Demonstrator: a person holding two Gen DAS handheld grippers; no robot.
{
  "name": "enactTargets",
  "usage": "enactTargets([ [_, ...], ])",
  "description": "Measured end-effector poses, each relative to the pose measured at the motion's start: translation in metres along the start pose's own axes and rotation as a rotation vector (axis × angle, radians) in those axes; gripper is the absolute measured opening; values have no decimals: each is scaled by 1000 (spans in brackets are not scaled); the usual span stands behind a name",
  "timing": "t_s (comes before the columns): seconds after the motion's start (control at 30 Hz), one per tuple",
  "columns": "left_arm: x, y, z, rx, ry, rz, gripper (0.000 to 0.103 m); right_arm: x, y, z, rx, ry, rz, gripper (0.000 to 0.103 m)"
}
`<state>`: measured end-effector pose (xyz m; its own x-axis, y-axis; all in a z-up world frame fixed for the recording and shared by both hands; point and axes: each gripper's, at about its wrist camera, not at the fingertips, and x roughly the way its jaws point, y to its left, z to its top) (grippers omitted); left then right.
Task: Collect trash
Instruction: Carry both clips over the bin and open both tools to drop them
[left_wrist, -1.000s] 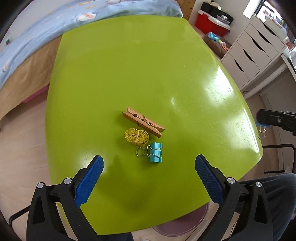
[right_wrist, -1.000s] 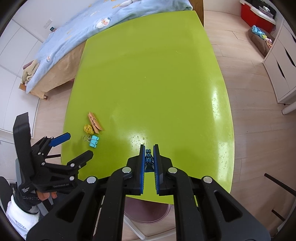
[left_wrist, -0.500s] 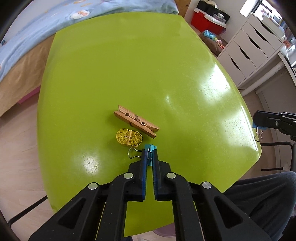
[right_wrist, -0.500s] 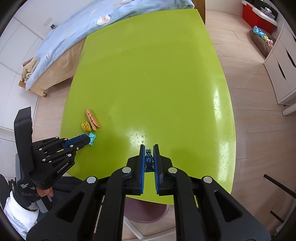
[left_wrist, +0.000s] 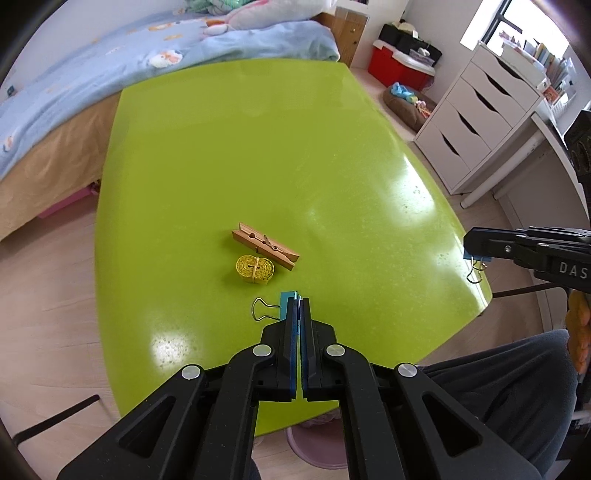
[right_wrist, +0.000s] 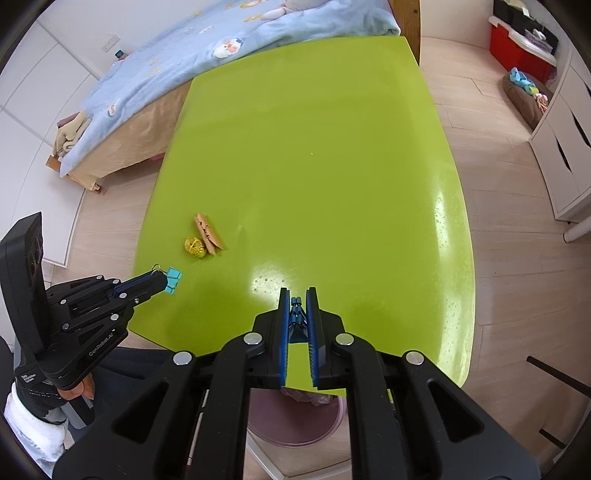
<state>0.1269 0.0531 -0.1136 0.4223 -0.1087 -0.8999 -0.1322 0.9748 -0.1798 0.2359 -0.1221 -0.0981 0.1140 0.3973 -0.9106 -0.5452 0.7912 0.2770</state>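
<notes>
Lifted clear since a second ago, the teal binder clip (left_wrist: 288, 303) now sits pinched between the left gripper's (left_wrist: 298, 303) fingers (left_wrist: 293, 314), which were spread wide above it then and are now pressed together on its body, its wire loop sticking out to the left. From the right wrist view it appears to hang just off the green surface (left_wrist: 258, 147), nearer the person than the wooden clothespin (left_wrist: 264, 246). Just beside that clothespin, on its near side, the yellow rolled tape (left_wrist: 255, 270) lies untouched. Well to the right of the clothespin, the right gripper (right_wrist: 298, 308) has its fingers clamped on a second blue binder clip (right_wrist: 297, 319). Below the surface's near edge sits a pinkish bin (right_wrist: 295, 417), likely the drop point for both clips.
</notes>
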Motion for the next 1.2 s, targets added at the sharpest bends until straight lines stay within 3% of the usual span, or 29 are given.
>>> enactTargets([
  [0.3,-50,-19,-25,43,-79,2,1,-35,22,-32,-82,-65,-5,8],
  [0.67,-97,-48,-69,101,-151,-12,1,-65,57,-99,-200,-120,-13,8],
  [1.2,-115,-51,-129,61,-147,-45,1,-50,67,-172,-206,-30,64,8],
])
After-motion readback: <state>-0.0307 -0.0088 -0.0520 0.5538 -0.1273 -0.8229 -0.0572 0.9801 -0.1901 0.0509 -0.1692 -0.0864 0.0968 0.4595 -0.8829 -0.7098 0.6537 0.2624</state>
